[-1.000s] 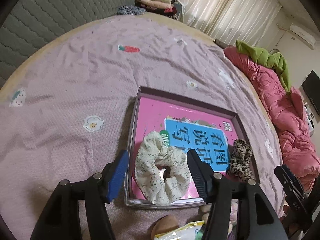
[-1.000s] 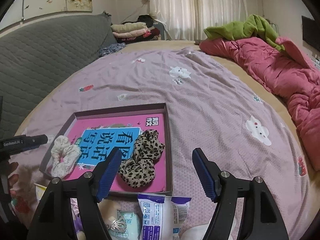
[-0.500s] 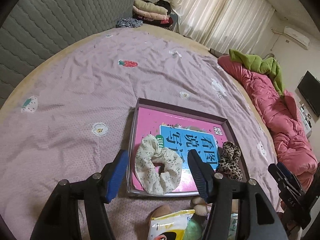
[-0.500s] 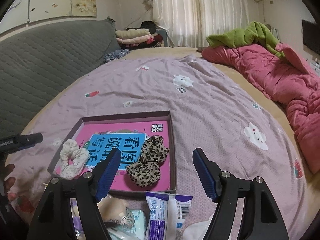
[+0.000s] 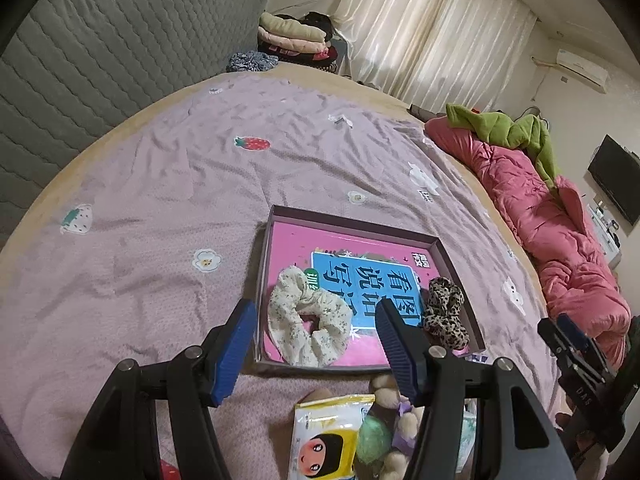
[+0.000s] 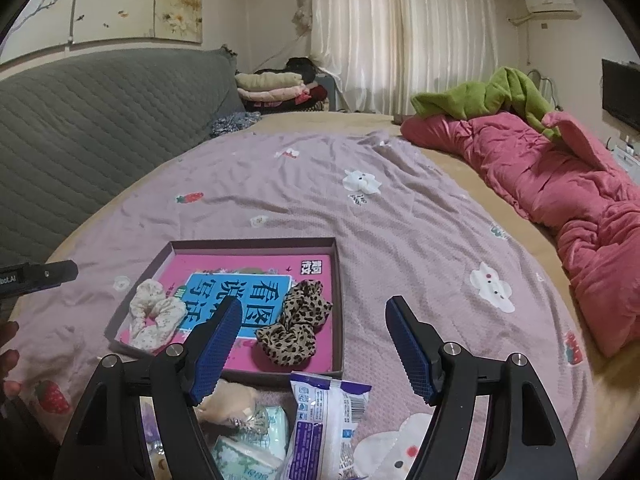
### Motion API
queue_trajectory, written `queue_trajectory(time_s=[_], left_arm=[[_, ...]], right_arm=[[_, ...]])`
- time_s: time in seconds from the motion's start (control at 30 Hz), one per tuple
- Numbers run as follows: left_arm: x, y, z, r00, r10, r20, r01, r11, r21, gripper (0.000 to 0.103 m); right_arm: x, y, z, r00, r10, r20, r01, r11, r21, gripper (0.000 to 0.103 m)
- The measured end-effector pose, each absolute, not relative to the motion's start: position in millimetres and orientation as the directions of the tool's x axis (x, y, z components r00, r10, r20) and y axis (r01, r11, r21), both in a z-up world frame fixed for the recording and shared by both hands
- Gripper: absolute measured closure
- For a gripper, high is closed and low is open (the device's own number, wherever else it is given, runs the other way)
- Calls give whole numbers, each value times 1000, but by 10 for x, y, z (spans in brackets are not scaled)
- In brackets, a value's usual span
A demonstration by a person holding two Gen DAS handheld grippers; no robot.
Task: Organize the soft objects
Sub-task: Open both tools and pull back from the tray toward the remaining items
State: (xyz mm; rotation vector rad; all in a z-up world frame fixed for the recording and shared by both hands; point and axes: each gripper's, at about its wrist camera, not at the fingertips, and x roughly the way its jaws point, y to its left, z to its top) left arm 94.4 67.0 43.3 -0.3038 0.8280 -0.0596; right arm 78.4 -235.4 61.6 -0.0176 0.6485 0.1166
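A shallow box [image 5: 276,216] [image 6: 338,280] with a pink and blue card inside lies on the lilac bedsheet. In it lie a cream floral scrunchie [image 5: 306,322] [image 6: 154,314] at the left and a leopard-print scrunchie [image 5: 444,314] [image 6: 294,330] at the right. My left gripper [image 5: 314,334] is open and empty, held above and short of the cream scrunchie. My right gripper [image 6: 310,334] is open and empty, above the box's near right corner. Near the front edge lie a yellow packet [image 5: 326,440], a small plush toy [image 5: 390,428], and a white and blue packet [image 6: 324,416].
A pink quilt [image 6: 560,184] with a green blanket [image 6: 488,96] lies along the bed's right side. A grey padded headboard [image 5: 100,52] runs on the left. Folded clothes [image 6: 276,86] are stacked at the far end. More small packets [image 6: 248,440] lie at the front.
Both grippers have drawn back and up from the box, so the box and scrunchies look smaller and farther. The packets and toy at the front have come into view. Both stay open.
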Motion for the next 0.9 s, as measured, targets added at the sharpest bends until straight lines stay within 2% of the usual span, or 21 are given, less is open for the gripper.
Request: queue_trajectory(time_s=[0.5, 0.9], left_arm=[[662, 665, 448, 669, -151, -728, -65, 963, -260, 41], [466, 640, 340, 641, -162, -750, -56, 965, -257, 41]], right_arm=[[419, -2416, 735, 802, 113, -587, -121, 992, 26, 27], [226, -2497, 713, 787, 112, -607, -115, 993, 34, 27]])
